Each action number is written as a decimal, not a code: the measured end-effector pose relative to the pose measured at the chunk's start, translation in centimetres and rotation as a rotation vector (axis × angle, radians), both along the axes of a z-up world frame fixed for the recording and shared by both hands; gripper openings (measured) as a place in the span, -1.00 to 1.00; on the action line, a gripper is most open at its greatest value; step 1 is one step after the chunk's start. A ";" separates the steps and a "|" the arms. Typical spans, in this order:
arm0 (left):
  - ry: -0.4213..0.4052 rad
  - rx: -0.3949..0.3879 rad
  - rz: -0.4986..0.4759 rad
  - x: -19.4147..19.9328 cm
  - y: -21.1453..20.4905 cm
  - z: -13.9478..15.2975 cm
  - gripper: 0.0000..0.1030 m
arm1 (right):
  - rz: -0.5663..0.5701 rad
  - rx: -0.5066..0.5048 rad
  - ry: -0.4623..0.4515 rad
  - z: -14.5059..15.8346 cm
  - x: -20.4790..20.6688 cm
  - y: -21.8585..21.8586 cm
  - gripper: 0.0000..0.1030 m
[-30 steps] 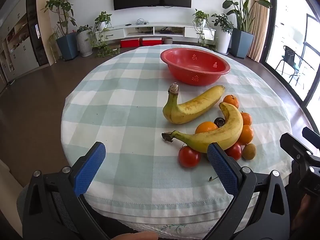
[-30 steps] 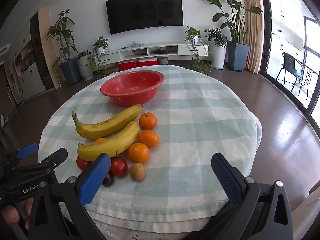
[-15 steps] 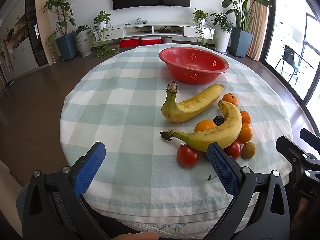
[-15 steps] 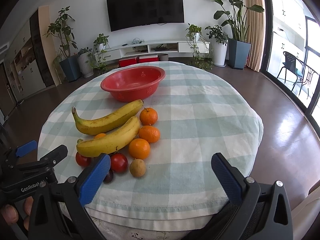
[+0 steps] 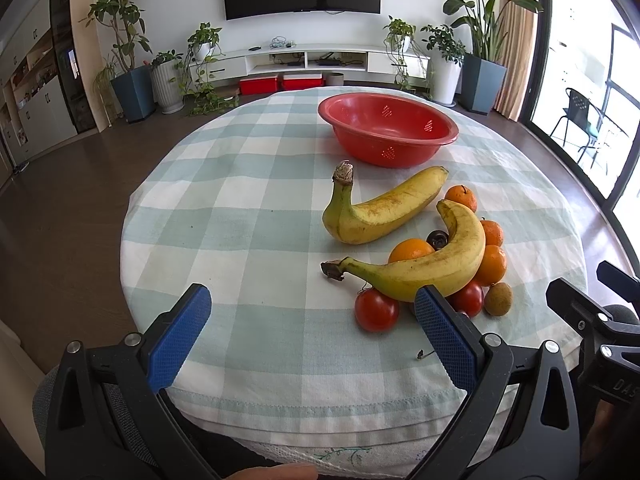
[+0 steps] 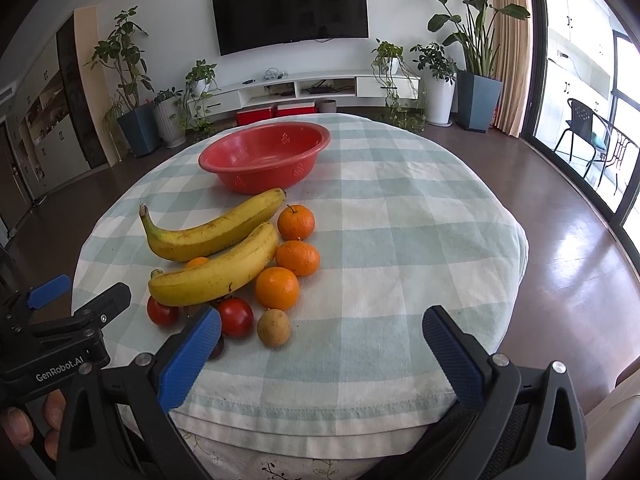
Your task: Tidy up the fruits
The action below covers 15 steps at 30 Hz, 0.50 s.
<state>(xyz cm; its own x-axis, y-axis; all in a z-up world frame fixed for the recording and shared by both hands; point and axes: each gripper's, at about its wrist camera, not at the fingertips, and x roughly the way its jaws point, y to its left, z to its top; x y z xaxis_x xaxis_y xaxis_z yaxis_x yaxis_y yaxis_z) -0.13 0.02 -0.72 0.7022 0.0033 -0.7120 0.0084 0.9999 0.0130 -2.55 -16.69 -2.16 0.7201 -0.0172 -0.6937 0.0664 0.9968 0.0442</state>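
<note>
The round desk (image 6: 400, 240) carried a woven cloth in pale green and white checks; a red plastic bowl (image 6: 264, 160) with perforated walls stood empty at the far side; two curved, speckled yellow bananas (image 6: 216, 232) lay before it, with smooth oranges (image 6: 298, 258), glossy tomatoes (image 6: 236, 316) and one small brown fruit (image 6: 274, 328) clustered close; the left gripper (image 5: 312, 328) and right gripper (image 6: 320, 348), blue textured pads, were spread wide, holding nothing, at the near edge.
</note>
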 end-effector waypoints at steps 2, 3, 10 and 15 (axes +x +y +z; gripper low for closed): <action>0.000 0.001 0.000 0.0 0.0 0.0 1.00 | 0.000 0.000 0.002 0.0 0.1 0.0 1.00; -0.001 0.001 0.000 0.0 0.0 0.0 1.00 | 0.000 0.000 0.003 0.0 0.0 0.0 1.00; 0.000 0.002 0.000 0.0 0.0 0.0 1.00 | -0.001 0.000 0.006 0.0 0.0 -0.1 1.00; 0.000 0.002 0.000 0.0 0.0 0.0 1.00 | -0.001 0.000 0.007 -0.1 0.0 -0.1 1.00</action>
<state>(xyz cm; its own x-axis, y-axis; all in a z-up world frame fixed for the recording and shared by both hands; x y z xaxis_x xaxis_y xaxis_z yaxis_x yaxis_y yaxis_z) -0.11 0.01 -0.70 0.7020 0.0046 -0.7122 0.0088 0.9998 0.0152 -2.57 -16.80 -2.26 0.7154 -0.0181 -0.6985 0.0677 0.9968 0.0435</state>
